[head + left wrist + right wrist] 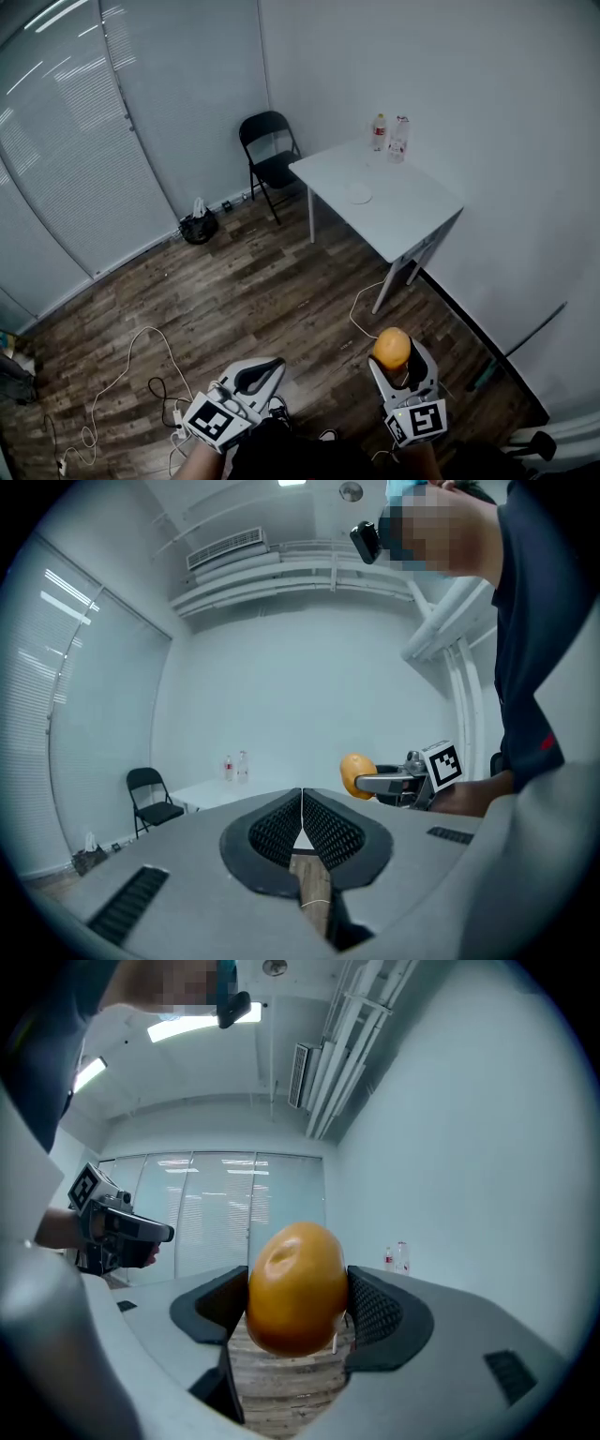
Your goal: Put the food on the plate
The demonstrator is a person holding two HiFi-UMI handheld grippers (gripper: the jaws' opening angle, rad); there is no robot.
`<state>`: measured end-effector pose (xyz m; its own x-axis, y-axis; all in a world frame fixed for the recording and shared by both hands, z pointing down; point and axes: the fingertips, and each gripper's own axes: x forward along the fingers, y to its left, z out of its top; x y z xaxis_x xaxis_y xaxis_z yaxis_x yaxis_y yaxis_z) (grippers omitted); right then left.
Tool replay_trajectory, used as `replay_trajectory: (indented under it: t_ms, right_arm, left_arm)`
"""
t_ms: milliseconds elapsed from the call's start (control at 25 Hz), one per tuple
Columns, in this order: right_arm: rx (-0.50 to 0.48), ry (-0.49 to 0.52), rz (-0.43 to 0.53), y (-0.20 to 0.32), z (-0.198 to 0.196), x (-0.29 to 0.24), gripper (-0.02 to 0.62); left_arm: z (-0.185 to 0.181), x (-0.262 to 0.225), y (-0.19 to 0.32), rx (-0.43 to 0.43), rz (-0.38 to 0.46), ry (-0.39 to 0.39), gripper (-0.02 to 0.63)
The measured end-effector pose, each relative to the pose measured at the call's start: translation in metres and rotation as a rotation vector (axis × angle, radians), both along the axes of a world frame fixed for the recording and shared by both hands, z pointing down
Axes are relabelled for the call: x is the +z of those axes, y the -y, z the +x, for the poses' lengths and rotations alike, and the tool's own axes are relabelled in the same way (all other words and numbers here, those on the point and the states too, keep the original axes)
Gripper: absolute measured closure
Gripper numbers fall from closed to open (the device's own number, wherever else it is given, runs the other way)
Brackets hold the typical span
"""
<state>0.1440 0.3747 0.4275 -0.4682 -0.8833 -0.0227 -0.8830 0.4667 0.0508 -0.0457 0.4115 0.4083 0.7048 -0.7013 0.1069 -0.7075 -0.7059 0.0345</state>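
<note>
Carrying is in hand: the right gripper (395, 362) has its fingers (377, 1312) clamped on the orange fruit (392, 347), well apart from the plate (359, 194) on the white surface (412, 220), while the left gripper (266, 371) is closed on nothing; the next move probably calls for walking over and lowering the fruit onto the plate.

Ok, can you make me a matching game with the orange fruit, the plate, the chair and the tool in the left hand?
Things:
1. orange fruit
2. plate
3. chair
4. left tool

Places and states:
A. shut, with nothing in it
B. lying on the white table
C. black, standing beside the table
D. clamped in the right tool

Pairs: 1-D, 2-B, 3-C, 4-A.
</note>
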Motion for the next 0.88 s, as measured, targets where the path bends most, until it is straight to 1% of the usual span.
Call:
replay_trajectory:
  t_ms: [120,320,440,640,760,880]
  right_arm:
    - [0.007,-0.001,0.000,0.015,0.006,0.003,0.250]
    - [-0.001,0.003,0.018,0.048,0.001,-0.002,0.250]
    - [0.023,-0.014,0.013,0.078,-0.005,-0.005,0.249]
    - [0.053,-0.044,0.024,0.136,-0.032,-0.016,0.250]
    - [0.056,-0.043,0.035,0.166,-0.061,-0.025,0.249]
    - [0.068,-0.067,0.025,0.194,-0.087,-0.028,0.250]
  left_arm:
    - [0.005,0.003,0.018,0.011,0.011,-0.001,0.583]
    - [0.014,0.011,0.060,0.063,0.012,-0.021,0.583]
    - [0.009,0.009,0.094,0.089,0.015,-0.033,0.583]
    - [-0.019,0.001,0.155,0.113,0.038,-0.039,0.583]
    - [-0.046,-0.001,0.189,0.118,0.040,-0.042,0.583]
    - [-0.075,-0.007,0.221,0.121,0.048,-0.060,0.583]
